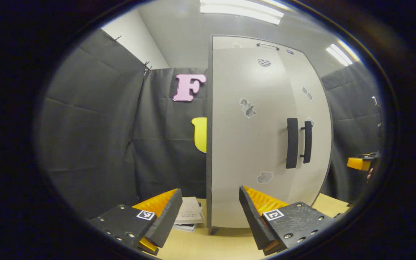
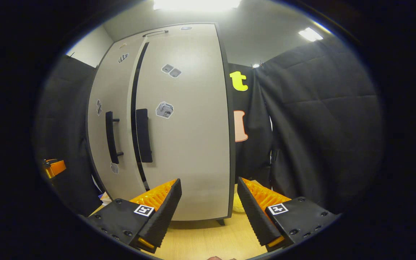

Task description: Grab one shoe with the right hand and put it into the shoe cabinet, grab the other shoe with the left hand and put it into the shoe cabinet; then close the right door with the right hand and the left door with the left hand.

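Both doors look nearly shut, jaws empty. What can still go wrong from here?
1. In the right gripper view a dark gap shows between the two doors, so the cabinet may not be fully closed.
2. The handles sit close together; an open left gripper could snag one when pushing.

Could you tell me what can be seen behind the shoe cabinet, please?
Behind the shoe cabinet hangs the black cloth wall, and a stack of papers lies by its foot. Both doors look nearly shut, so its inside is hidden.
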Tool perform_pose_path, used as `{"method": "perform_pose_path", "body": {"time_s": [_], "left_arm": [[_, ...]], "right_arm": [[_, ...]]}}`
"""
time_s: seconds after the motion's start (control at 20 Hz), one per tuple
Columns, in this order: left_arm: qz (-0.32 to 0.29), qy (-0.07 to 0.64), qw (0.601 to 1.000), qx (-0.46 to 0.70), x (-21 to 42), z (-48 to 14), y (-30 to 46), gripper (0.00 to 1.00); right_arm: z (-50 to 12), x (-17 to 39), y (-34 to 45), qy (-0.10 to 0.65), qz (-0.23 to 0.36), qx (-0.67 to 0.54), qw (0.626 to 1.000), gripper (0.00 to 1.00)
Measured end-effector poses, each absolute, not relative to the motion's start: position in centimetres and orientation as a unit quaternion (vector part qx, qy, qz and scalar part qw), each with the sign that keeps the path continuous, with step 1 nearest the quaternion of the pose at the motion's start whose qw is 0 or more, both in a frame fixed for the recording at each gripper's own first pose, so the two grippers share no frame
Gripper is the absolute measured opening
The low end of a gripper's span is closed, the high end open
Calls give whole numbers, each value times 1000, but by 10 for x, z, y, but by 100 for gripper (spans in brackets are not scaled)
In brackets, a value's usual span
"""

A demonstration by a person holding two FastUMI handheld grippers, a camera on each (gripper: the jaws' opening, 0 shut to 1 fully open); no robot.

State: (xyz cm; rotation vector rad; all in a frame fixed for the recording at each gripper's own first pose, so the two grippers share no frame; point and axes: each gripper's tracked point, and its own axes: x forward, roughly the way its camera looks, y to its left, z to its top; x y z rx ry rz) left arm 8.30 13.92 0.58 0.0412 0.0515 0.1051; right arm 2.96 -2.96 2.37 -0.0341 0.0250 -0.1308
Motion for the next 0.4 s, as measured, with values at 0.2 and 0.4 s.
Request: {"method": "perform_pose_path", "body": {"time_s": [0.2, 0.4], "left_arm": [[89, 57, 994, 33, 85, -32, 138, 94], [68, 65, 996, 6, 84, -50, 123, 92]], "right_arm": [[12, 32, -27, 47, -66, -61, 995, 98], [10, 36, -16, 59, -48, -73, 994, 99]]}}
